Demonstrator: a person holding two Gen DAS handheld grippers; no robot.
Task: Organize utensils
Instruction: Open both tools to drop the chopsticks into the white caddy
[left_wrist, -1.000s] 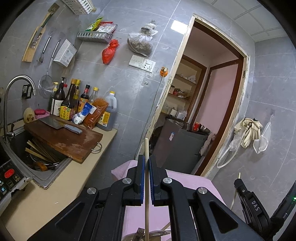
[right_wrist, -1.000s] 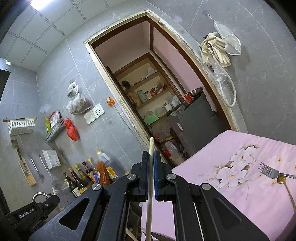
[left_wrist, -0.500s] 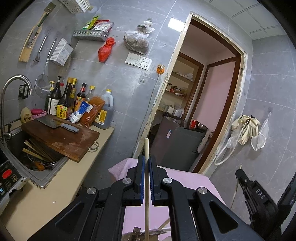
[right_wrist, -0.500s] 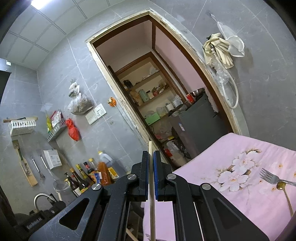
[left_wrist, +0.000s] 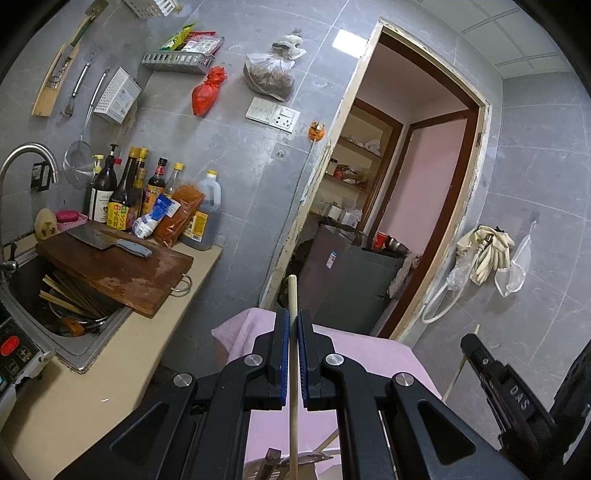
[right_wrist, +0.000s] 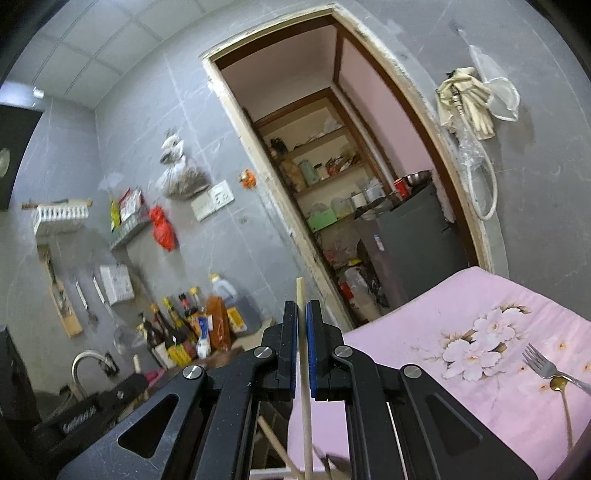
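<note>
My left gripper (left_wrist: 292, 321) is shut on a pale wooden chopstick (left_wrist: 292, 295) that stands upright between its blue pads. My right gripper (right_wrist: 301, 314) is shut on a second wooden chopstick (right_wrist: 300, 291), also upright. Both are held above a table with a pink floral cloth (right_wrist: 480, 306). A metal fork (right_wrist: 535, 360) and a gold spoon (right_wrist: 559, 386) lie on the cloth at the right. Below each gripper a white utensil holder (left_wrist: 258, 469) with other sticks shows partly. The right gripper also shows in the left wrist view (left_wrist: 509, 391).
A kitchen counter (left_wrist: 110, 369) at the left holds a sink with chopsticks (left_wrist: 62, 295), a wooden cutting board (left_wrist: 118, 269) with a cleaver, and sauce bottles (left_wrist: 147, 195). An open doorway (left_wrist: 388, 203) with a dark cabinet is behind the table.
Both grippers keep their chopsticks. The right wrist view has tilted and swung, and its image is blurred by motion. The left view shifted slightly.
</note>
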